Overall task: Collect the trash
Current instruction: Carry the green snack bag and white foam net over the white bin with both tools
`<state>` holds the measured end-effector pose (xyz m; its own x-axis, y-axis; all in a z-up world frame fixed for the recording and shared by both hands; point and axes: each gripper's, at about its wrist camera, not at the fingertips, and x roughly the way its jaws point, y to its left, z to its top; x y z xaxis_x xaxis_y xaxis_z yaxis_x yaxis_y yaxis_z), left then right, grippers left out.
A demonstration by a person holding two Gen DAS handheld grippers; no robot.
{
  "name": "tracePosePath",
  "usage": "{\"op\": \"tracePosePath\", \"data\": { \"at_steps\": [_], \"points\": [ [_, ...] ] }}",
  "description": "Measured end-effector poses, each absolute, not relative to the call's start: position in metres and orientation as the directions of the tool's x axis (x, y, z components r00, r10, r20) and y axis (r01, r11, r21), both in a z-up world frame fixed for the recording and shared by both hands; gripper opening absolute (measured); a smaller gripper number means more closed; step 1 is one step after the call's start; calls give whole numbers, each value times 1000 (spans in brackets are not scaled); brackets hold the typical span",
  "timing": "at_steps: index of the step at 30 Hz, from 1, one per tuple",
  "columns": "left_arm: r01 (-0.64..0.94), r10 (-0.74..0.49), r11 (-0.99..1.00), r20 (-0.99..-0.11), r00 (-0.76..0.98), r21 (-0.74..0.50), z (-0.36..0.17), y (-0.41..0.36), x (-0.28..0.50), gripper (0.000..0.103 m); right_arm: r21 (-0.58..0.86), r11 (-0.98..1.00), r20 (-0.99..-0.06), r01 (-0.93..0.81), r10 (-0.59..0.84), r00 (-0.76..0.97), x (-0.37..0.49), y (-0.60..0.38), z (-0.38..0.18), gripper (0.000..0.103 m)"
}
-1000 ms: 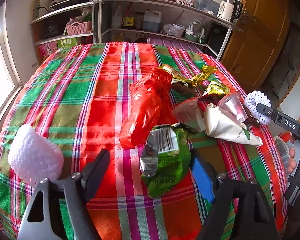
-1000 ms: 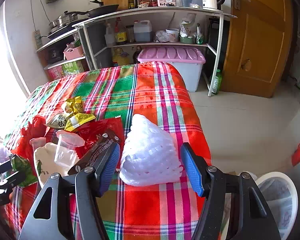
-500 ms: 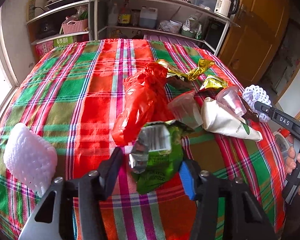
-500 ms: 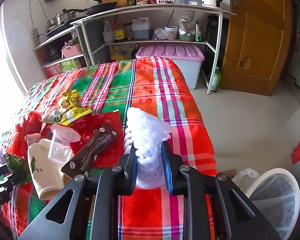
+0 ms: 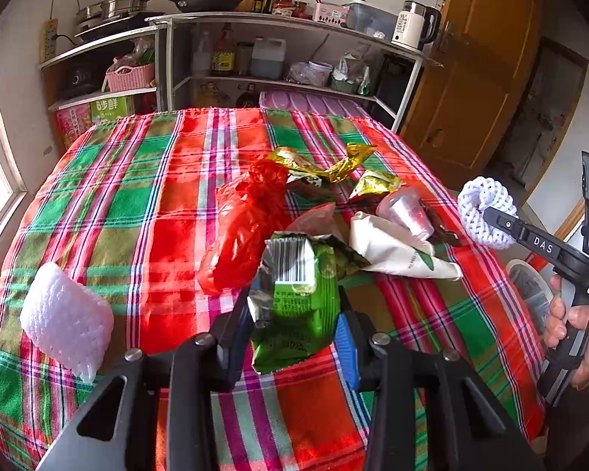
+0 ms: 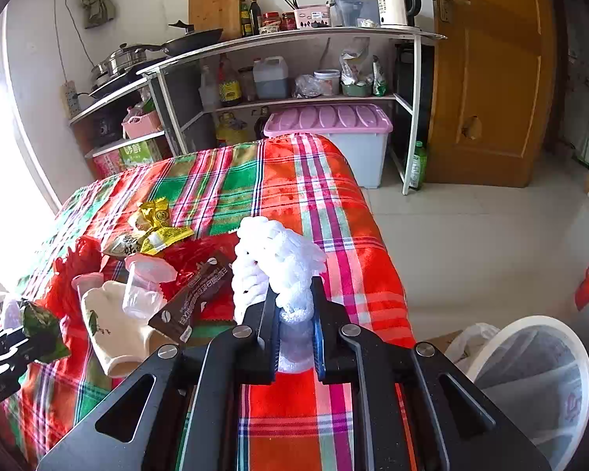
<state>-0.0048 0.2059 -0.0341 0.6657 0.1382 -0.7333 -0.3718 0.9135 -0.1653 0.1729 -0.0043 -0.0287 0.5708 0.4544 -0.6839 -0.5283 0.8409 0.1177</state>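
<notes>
With both tongs having just closed, the left tongs pinching the green snack wrapper and the right tongs the white foam net above the table, carry each steadily over the lined bin.

Your left tongs cover the lower part of the green snack wrapper, and its small print is too blurred to read. Between your right tongs the bottom of the white foam net is hidden. To their right, the frame edge cuts off the white bin.
</notes>
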Motion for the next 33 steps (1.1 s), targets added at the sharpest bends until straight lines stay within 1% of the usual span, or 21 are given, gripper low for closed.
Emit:
{"op": "tracePosePath", "data": {
  "at_steps": [7, 15, 24, 26, 33],
  "points": [
    [-302, 110, 940, -701, 705, -156, -17, 184, 1, 40, 135, 851, -647, -508, 464, 605, 153, -24, -10, 13],
    [-188, 42, 971, -666, 744, -149, 1, 147, 22, 41, 152, 877, -611, -457, 447, 654, 134, -59, 9, 13],
    [-57, -36, 991, -648, 761, -122, 13, 99, 49, 41, 150, 924, -592, -351, 369, 716, 117, -111, 20, 13],
    [-26, -44, 995, -643, 764, -99, 14, 86, 54, 41, 145, 937, -582, -319, 342, 738, 112, -126, 24, 13],
    [94, -124, 992, -641, 758, -82, 20, 37, 72, 41, 131, 970, -567, -206, 244, 786, 97, -181, 33, 13]
  ]
}}
